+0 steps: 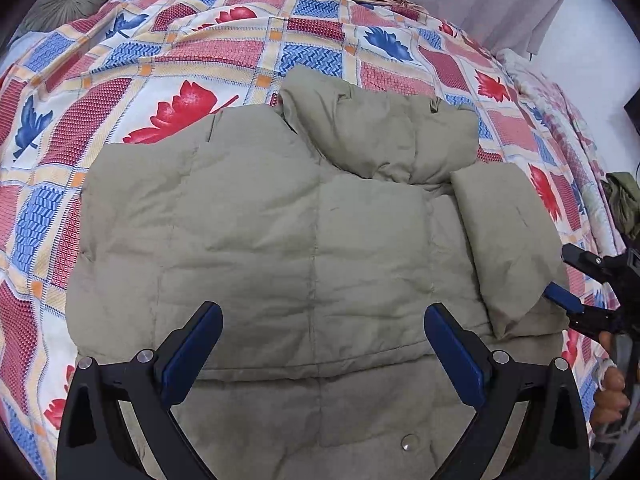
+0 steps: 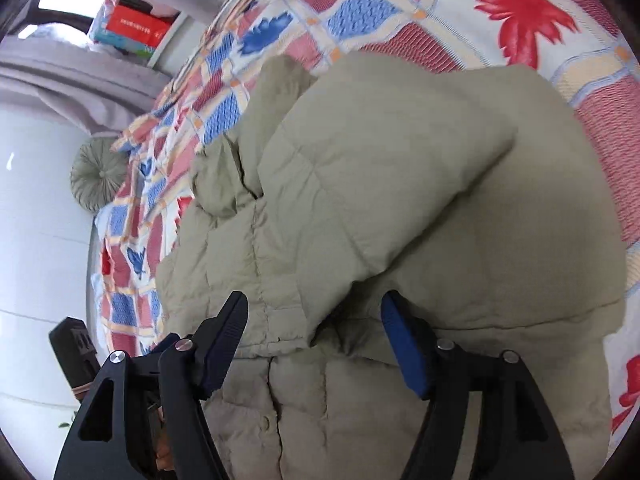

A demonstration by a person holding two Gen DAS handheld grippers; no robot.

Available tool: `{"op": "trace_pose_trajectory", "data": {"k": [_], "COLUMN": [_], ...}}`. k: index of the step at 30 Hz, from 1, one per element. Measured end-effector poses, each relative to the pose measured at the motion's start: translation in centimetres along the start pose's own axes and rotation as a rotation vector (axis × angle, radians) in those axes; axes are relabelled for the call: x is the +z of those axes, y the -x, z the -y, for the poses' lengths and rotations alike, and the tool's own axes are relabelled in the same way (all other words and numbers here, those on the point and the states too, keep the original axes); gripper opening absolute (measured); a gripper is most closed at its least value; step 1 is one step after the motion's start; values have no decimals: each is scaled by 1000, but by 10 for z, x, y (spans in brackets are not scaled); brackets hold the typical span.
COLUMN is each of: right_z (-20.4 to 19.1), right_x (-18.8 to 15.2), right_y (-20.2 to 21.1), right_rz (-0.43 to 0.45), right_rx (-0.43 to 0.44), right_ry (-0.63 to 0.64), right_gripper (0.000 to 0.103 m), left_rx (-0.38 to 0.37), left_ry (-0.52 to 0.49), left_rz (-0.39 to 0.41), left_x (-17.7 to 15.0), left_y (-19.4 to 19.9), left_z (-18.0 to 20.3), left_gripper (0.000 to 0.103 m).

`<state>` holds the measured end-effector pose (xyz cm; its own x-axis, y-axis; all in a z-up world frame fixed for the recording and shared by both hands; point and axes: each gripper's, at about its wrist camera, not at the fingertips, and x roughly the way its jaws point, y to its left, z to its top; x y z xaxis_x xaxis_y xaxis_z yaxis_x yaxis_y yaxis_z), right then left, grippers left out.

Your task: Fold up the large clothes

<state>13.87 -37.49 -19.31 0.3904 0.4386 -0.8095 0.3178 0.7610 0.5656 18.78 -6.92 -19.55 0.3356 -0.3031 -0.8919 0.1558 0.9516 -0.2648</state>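
Note:
A khaki puffer jacket (image 1: 280,232) lies spread on the bed, its hood (image 1: 380,132) at the far end. One sleeve (image 1: 508,240) is folded in over the jacket's right side. My left gripper (image 1: 322,320) hovers open above the lower middle of the jacket, nothing between its blue pads. A snap button (image 1: 408,442) shows near the hem. My right gripper (image 2: 314,312) stands open at the jacket's right side, and the folded sleeve's (image 2: 380,184) cuff end lies between its fingers without being pinched. The same right gripper (image 1: 568,280) shows at the left wrist view's right edge.
A red, blue and white patterned quilt (image 1: 180,60) covers the bed under the jacket. A round green cushion (image 2: 98,174) sits at the head end, by a white wall (image 2: 36,200). A dark green cloth (image 1: 624,200) lies off the bed's right edge. A hand (image 1: 608,392) holds the right gripper.

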Motion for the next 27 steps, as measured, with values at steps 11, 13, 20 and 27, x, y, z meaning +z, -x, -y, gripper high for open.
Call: {"op": "trace_pose_trajectory", "data": {"k": [11, 13, 20, 27], "right_z": [20, -18, -113, -117], "right_x": [42, 41, -15, -58], "right_y": [8, 2, -46, -78], "right_rz": [171, 145, -10, -175], "right_rx": [88, 67, -68, -128], "right_ry": [-246, -84, 370, 471], "right_gripper": [8, 8, 9, 56], "left_rx": [-189, -239, -460, -544], "left_ry": [74, 115, 220, 242], "left_rz": [7, 15, -22, -60], "left_x": [9, 11, 11, 11], "left_y": [19, 23, 18, 7], "left_z": [-36, -43, -55, -49], "left_gripper": [89, 89, 89, 89]}}
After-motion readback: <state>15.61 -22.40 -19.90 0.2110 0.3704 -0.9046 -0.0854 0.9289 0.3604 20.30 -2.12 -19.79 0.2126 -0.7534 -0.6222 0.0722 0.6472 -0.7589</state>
